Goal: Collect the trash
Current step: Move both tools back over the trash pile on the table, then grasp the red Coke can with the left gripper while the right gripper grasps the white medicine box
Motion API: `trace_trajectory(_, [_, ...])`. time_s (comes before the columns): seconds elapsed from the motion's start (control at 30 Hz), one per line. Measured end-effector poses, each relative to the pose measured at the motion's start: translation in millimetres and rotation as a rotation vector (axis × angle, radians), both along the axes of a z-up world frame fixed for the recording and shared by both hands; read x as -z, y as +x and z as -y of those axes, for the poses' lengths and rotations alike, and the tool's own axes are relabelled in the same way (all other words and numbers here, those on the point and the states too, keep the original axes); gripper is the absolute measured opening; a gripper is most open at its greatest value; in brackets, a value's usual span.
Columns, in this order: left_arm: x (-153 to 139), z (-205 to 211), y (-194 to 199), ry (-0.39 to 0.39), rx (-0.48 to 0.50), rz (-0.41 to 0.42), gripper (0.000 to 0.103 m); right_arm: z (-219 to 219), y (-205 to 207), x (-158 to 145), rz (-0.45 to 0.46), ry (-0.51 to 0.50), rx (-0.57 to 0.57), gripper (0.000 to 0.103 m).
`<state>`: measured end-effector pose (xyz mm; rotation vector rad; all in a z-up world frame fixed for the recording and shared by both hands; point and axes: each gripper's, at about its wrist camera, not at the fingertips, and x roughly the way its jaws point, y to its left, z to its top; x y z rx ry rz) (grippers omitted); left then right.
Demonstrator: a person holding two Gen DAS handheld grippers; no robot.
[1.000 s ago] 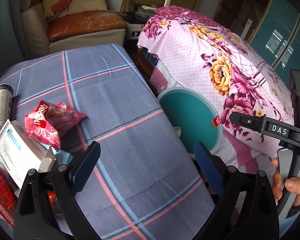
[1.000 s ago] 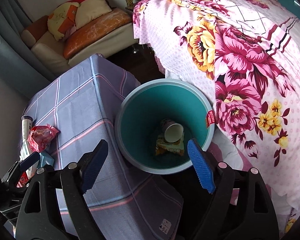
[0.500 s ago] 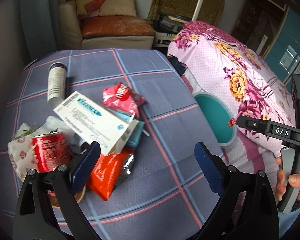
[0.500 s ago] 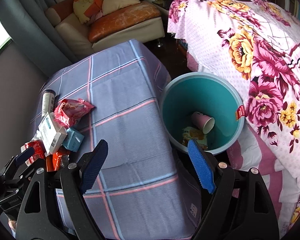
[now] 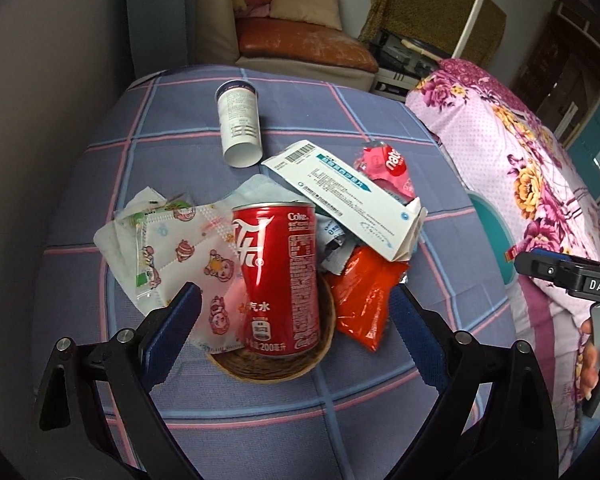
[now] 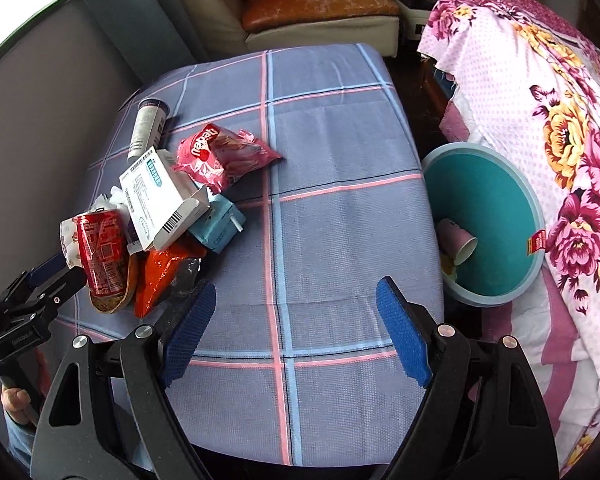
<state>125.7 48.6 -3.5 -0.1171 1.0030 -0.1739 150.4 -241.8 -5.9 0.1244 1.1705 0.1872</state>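
A pile of trash lies on the checked tablecloth [image 5: 380, 412]. In it are a red cola can [image 5: 278, 280] on a wicker coaster [image 5: 272, 366], a printed face mask [image 5: 172, 256], a white box [image 5: 352, 196], a pink wrapper [image 5: 384, 166], an orange packet [image 5: 364, 300] and a white tube [image 5: 240, 124]. My left gripper [image 5: 296, 336] hangs open just in front of the can, its pads clear of it. My right gripper [image 6: 296, 328] is open over bare cloth, right of the pile. The can [image 6: 100, 254] and box [image 6: 160, 196] show at its left.
A teal bin [image 6: 500, 184] stands on the floor between the table's right edge and a floral-covered bed [image 6: 560, 120]; a paper cup [image 6: 458, 240] lies inside. A small teal carton [image 6: 216, 228] sits in the pile. A sofa [image 6: 320, 8] is behind, with a grey wall at the left.
Both grippers swung left, away from the bin and bed. The left one now faces the trash pile with the can in front of it. The right one left the bin for the tablecloth.
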Motion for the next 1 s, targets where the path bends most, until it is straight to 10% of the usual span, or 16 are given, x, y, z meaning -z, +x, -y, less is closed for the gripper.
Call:
trace_trajectory(0.2, [5.9, -2.9, 7.1, 0.009, 0.026, -0.015, 0.070, -12.7, 8.8, 2.2, -0.014, -0.013, -0.019, 0.082])
trace_trajectory(0.63, [29.8, -0.2, 20.6, -0.003, 0.044, -0.063, 0.070, -45.2, 21.9, -1.5, -0.012, -0.057, -0.093, 0.082])
trace_trajectory(0.7, [31.1, -0.3, 19.7, -0.001, 0.054, -0.058, 0.045, -50.7, 23.4, -2.0, -0.012, -0.063, -0.106, 0.082])
trace_trajectory(1.0, [-6.3, -25.3, 18.1, -0.055, 0.041, 0.022, 0.045, -88.0, 42.5, -14.3, -0.005, -0.030, -0.218, 0.082])
